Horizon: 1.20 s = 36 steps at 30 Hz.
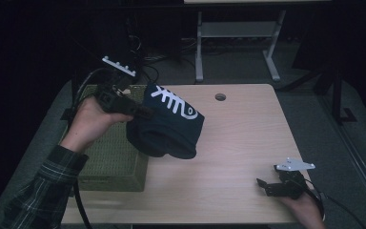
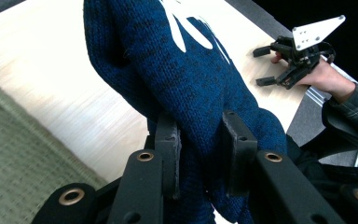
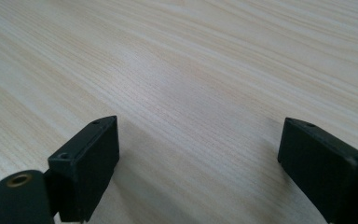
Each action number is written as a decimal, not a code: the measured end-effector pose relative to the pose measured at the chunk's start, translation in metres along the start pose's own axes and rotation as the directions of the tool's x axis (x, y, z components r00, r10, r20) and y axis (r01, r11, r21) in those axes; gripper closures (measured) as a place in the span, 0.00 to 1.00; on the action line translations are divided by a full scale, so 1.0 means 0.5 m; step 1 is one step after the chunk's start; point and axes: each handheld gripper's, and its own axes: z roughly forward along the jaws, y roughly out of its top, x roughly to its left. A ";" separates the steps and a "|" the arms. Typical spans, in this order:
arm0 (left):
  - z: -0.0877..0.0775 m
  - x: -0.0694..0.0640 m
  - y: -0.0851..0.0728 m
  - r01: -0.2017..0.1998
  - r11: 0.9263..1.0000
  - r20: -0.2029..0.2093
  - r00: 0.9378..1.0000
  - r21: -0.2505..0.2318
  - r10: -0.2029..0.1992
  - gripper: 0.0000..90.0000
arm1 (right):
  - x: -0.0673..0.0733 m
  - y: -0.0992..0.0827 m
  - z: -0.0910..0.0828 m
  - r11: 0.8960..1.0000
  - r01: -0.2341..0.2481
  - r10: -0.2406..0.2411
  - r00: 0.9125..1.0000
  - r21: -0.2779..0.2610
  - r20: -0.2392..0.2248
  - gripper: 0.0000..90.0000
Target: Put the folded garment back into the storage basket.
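A dark blue knitted hat with a white pattern hangs in the air over the table's left half. My left gripper is shut on its edge, held up by a hand in a plaid sleeve. In the left gripper view the knit is pinched between the two black jaws of the left gripper and droops away toward the table. My right gripper rests low at the table's near right corner, open, nothing between its jaws. In the right gripper view the right gripper has bare wood between its wide-apart jaws.
A green woven basket stands at the table's left edge, just below and left of the hat. The light wooden table has a round cable hole at the back. Desk legs stand behind.
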 end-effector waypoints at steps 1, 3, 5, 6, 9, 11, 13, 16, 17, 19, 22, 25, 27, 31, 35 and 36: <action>-0.005 0.003 -0.003 0.005 1.000 -0.006 1.000 -0.001 -0.005 0.80 | 0.000 0.000 0.000 1.000 0.000 0.000 1.000 0.000 0.000 0.14; -0.014 0.008 -0.009 0.014 1.000 -0.014 1.000 -0.001 -0.014 0.80 | 0.000 0.000 0.000 1.000 0.000 0.000 1.000 0.000 0.000 0.14; -0.024 0.013 -0.015 0.020 1.000 -0.022 1.000 -0.001 -0.020 0.80 | 0.000 0.000 0.000 1.000 0.000 0.000 1.000 0.000 0.000 0.14; -0.031 0.016 -0.018 0.024 1.000 -0.026 0.999 -0.004 -0.024 0.80 | 0.000 0.000 0.000 1.000 0.000 0.000 1.000 0.000 0.000 0.14; -0.047 0.021 -0.026 0.035 0.999 -0.035 0.999 -0.013 -0.035 0.80 | 0.000 0.000 0.000 1.000 0.000 0.000 1.000 0.000 0.001 0.14; -0.057 0.025 -0.032 0.041 0.999 -0.039 0.998 -0.021 -0.042 0.80 | 0.000 0.000 0.000 1.000 -0.001 0.001 1.000 -0.001 0.001 0.14; -0.069 0.030 -0.040 0.050 0.998 -0.047 0.998 -0.026 -0.051 0.80 | 0.000 0.000 0.000 1.000 -0.001 0.001 1.000 -0.001 0.001 0.14; -0.082 0.036 -0.051 0.060 0.998 -0.056 0.997 -0.031 -0.061 0.80 | 0.000 0.000 0.000 1.000 -0.001 0.001 1.000 -0.001 0.001 0.14; -0.087 0.038 -0.054 0.062 0.998 -0.061 0.996 -0.033 -0.064 0.80 | 0.000 0.000 0.000 1.000 -0.001 0.001 1.000 -0.001 0.001 0.14; -0.097 0.043 -0.063 0.070 0.997 -0.066 0.995 -0.043 -0.073 0.80 | 0.000 0.000 0.000 1.000 -0.001 0.001 1.000 -0.001 0.002 0.14; -0.112 0.050 -0.074 0.080 0.995 -0.068 0.994 -0.055 -0.084 0.80 | 0.000 0.000 0.000 1.000 -0.001 0.001 1.000 -0.001 0.002 0.14; -0.127 0.058 -0.084 0.095 0.993 -0.077 0.992 -0.069 -0.101 0.80 | 0.000 0.000 0.000 1.000 -0.001 0.001 1.000 -0.001 0.002 0.14; -0.136 0.065 -0.092 0.106 0.992 -0.086 0.990 -0.074 -0.112 0.80 | 0.000 0.000 0.000 1.000 -0.001 0.001 1.000 -0.001 0.002 0.14; -0.155 0.078 -0.107 0.125 0.988 -0.102 0.986 -0.090 -0.134 0.80 | 0.000 0.000 0.000 1.000 -0.001 0.001 1.000 -0.001 0.002 0.14; -0.161 0.094 -0.122 0.146 0.986 -0.118 0.981 -0.083 -0.155 0.80 | 0.000 0.000 0.000 1.000 -0.001 0.001 1.000 -0.001 0.002 0.14; -0.162 0.098 -0.126 0.150 0.985 -0.117 0.980 -0.085 -0.159 0.80 | 0.000 0.000 0.000 1.000 -0.001 0.001 1.000 -0.001 0.002 0.14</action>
